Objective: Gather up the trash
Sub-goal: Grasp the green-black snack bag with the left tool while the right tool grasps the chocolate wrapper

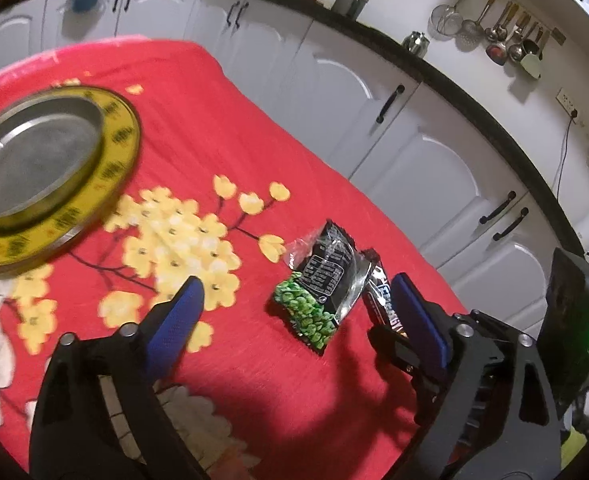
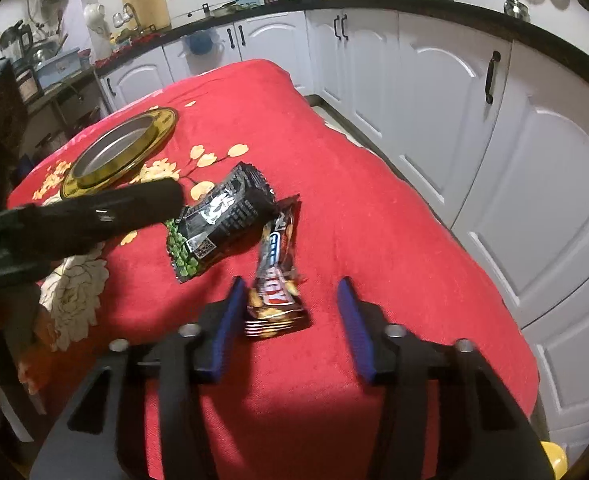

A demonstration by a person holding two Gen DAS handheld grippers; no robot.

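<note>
Left wrist: left gripper (image 1: 294,312) spread wide, empty, above green pea packet (image 1: 320,294) on red cloth (image 1: 222,128); round tin (image 1: 38,172) holds nothing.
Right wrist: right gripper (image 2: 290,320) wide, empty, straddling candy wrapper (image 2: 274,280). Judgement: nothing collected yet, both wrappers left.

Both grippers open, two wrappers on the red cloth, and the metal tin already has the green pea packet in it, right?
Not quite. The left wrist view shows the metal tin with nothing in it; the green pea packet lies on the red cloth beside the chocolate bar wrapper. The left gripper and right gripper are indeed open.
</note>
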